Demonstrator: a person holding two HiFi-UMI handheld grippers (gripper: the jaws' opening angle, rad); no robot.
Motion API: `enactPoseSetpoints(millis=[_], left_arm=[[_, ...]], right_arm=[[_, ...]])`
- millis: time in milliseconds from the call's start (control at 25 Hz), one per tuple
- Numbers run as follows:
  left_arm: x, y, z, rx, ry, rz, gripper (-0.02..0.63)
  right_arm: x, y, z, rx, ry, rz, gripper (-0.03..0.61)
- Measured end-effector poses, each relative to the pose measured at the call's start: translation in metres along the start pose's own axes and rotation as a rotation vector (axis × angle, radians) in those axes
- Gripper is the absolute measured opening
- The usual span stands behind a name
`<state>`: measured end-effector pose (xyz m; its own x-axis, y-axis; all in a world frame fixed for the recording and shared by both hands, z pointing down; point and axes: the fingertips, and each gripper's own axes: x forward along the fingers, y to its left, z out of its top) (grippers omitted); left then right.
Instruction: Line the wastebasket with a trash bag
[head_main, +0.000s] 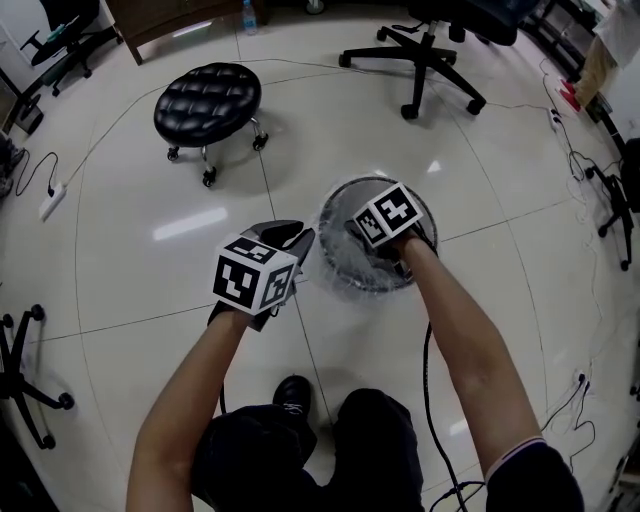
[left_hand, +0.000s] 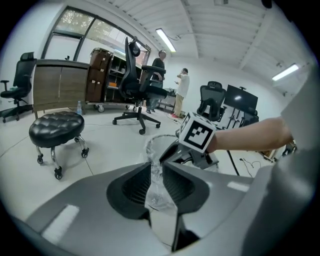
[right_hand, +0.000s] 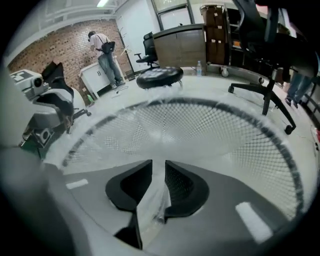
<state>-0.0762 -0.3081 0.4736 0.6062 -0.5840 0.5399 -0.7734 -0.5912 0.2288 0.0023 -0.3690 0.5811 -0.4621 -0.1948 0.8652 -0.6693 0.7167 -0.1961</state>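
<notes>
A round black mesh wastebasket (head_main: 345, 205) stands on the white floor, lined with a clear trash bag (head_main: 335, 280) whose film spreads over its rim. My left gripper (head_main: 300, 240) is at the basket's left rim. In the left gripper view its jaws (left_hand: 156, 162) are shut on a bunched strip of bag film (left_hand: 156, 192) that runs up to the rim (left_hand: 152, 141). My right gripper (head_main: 385, 255) hovers over the basket's near side. Its jaws (right_hand: 159, 162) stand open above the mesh wall (right_hand: 200, 130), and loose bag film (right_hand: 152, 207) lies in the gap without being pressed.
A black tufted stool on casters (head_main: 208, 103) stands to the far left of the basket, and an office chair base (head_main: 425, 50) behind it. Another chair base (head_main: 20, 370) is at the left edge. Cables and a power strip (head_main: 50, 200) lie on the floor. People stand far off.
</notes>
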Motion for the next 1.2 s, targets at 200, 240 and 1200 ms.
enactPoseSetpoints(millis=[200, 240, 1200], left_arm=[[-0.007, -0.008, 0.017, 0.053, 0.005, 0.020, 0.084], [-0.009, -0.011, 0.022, 0.064, -0.002, 0.026, 0.083], [-0.066, -0.174, 0.101, 0.214, -0.332, -0.003, 0.012]], right_arm=[[-0.058, 0.006, 0.015, -0.006, -0.161, -0.017, 0.043], [-0.071, 0.007, 0.018, -0.001, -0.202, -0.023, 0.023], [-0.294, 0.106, -0.019, -0.143, -0.861, -0.155, 0.000]])
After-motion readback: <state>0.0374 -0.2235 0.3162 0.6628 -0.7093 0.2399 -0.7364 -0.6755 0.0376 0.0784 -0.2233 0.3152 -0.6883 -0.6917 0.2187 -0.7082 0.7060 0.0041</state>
